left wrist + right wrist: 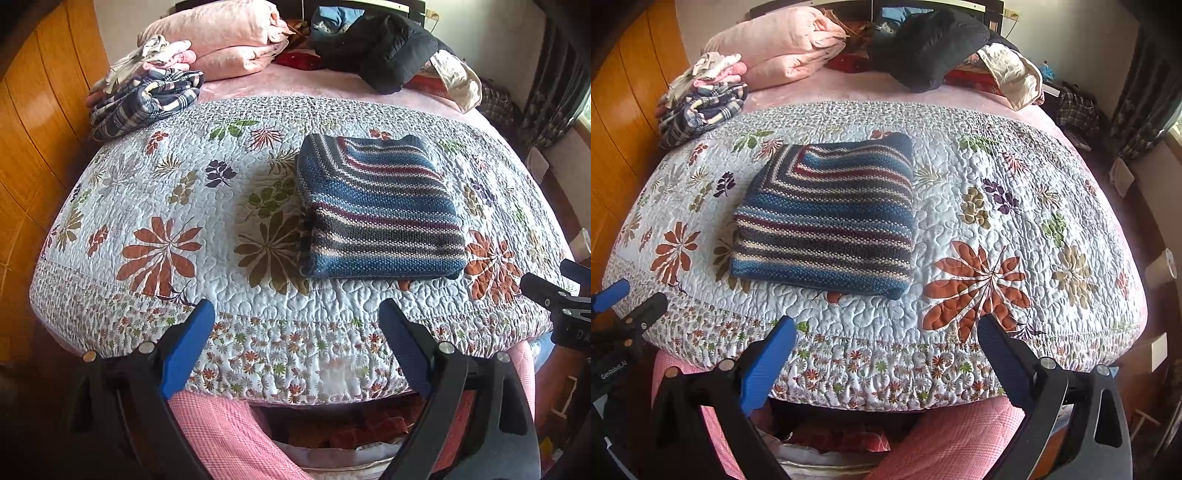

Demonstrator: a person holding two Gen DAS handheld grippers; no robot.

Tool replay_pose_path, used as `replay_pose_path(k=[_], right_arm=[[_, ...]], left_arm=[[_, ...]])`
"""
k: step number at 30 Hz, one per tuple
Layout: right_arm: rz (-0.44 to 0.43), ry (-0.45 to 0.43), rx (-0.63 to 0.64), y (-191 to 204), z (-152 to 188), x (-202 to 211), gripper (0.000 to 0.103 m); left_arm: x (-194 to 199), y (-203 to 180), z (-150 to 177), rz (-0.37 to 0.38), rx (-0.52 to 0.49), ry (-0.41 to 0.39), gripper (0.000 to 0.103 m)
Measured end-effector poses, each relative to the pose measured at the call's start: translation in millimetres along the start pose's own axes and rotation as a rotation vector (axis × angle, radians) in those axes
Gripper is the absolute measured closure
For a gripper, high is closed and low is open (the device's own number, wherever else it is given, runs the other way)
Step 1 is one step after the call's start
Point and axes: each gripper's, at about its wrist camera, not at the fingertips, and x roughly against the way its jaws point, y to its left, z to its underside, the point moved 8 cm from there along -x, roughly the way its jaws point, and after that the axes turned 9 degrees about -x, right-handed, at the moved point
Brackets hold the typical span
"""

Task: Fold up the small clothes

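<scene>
Across the floral quilt (pixel 155 192), the folded striped knit (pixel 376 210) lies ahead-right of the empty, spread left gripper (pixel 295 328) and ahead-left of the equally spread right gripper (pixel 886 339).

Wood wardrobe (pixel 33 147) left, curtained window (pixel 1178 125) right, daylit bdrm.

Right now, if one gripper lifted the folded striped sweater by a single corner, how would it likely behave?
The striped sweater is soft knit in stacked layers, so it would probably droop and unfold. It looks thick, so likely heavy-ish for cloth. On the textured quilt, a push would probably bunch it, not slide it.
</scene>
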Motion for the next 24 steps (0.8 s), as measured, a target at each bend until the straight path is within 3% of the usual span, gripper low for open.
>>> replay_pose_path(k=[24], right_arm=[[-0.015,-0.011,-0.032,-8.3,-4.9,-2.2,0.004]], left_arm=[[-5.3,-14.7,-3.8,-0.007,-0.045,0.010,0.013]])
